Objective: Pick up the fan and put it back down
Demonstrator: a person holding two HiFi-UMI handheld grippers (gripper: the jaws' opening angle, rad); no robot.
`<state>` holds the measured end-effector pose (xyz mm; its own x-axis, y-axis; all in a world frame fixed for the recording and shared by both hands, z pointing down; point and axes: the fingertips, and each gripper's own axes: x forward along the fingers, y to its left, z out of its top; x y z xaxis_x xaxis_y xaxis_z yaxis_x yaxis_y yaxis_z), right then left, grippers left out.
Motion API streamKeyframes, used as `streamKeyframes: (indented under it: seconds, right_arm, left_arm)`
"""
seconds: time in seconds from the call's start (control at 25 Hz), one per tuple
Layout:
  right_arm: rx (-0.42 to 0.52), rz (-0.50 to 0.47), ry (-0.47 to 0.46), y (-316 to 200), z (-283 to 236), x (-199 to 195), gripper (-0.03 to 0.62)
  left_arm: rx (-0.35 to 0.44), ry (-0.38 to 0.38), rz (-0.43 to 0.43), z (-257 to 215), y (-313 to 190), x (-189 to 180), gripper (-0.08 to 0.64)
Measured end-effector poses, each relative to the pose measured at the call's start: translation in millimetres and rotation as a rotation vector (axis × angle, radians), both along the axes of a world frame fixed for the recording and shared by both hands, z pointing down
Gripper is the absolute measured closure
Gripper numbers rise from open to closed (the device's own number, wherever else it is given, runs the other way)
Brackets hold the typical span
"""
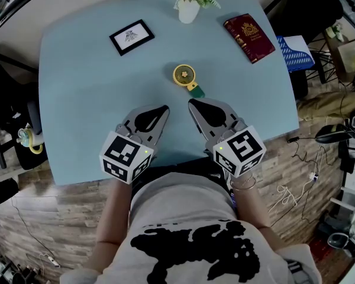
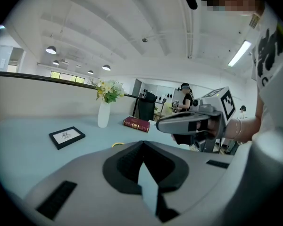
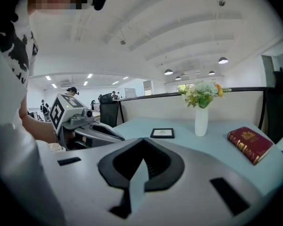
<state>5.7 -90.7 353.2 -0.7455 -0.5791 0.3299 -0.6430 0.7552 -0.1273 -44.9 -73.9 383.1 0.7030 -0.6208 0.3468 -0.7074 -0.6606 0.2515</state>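
Observation:
A small yellow round fan (image 1: 185,76) with a green handle lies flat on the light blue table (image 1: 77,99), just beyond both grippers. In the head view my left gripper (image 1: 166,107) rests near the table's front edge, pointing toward the fan, its jaws shut on nothing. My right gripper (image 1: 190,102) sits beside it, a short way below the fan's handle, also shut and empty. In the left gripper view only a sliver of the fan (image 2: 117,144) shows over the closed jaws of the left gripper (image 2: 142,142). The right gripper view has the closed right gripper (image 3: 142,139) hiding the fan.
A black-framed picture (image 1: 132,36) lies at the back left. A white vase of flowers (image 1: 189,7) stands at the back middle, and a red book (image 1: 249,38) lies at the back right. A blue seat (image 1: 296,51) and cables sit off the table's right edge.

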Motion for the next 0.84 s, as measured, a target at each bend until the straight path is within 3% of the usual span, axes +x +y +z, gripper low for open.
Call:
streamKeyframes:
  seconds: [0.84]
  right_arm:
    - [-0.044, 0.013, -0.007, 5.0, 13.3, 2.1, 0.589]
  left_arm:
    - [-0.005, 0.007, -0.001, -0.7, 0.2, 1.4, 0.549]
